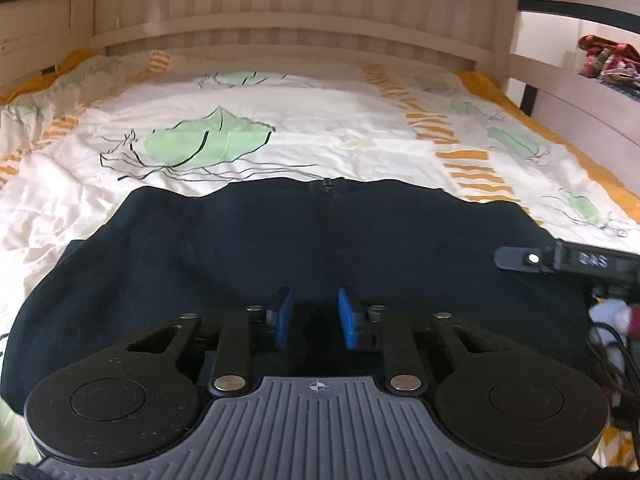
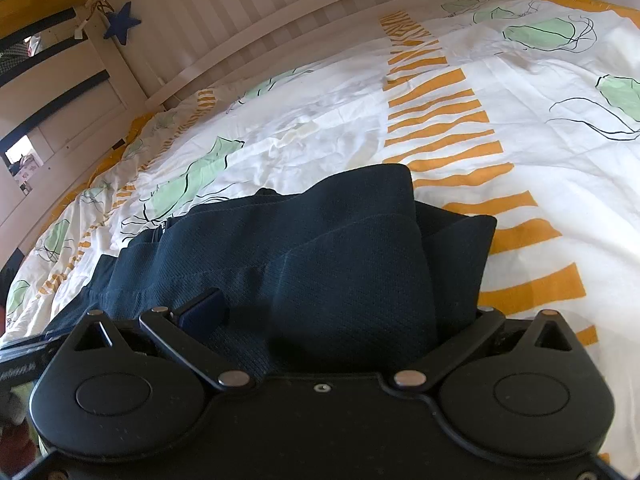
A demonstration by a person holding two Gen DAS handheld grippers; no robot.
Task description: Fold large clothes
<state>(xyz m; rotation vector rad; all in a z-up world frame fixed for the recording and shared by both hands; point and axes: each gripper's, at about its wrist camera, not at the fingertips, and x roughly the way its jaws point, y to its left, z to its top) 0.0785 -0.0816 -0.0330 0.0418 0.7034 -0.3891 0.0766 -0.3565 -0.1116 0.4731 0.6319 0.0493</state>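
Jaws on the left gripper (image 1: 314,318) stand narrowly parted over the dark garment (image 1: 300,264), gripping nothing visible; those on the right gripper (image 2: 332,308) are spread wide around a thick folded bundle of it. This garment lies on the bed (image 1: 320,120), long axis left to right, zipper edge (image 1: 327,189) pointing away toward the headboard (image 1: 280,12).
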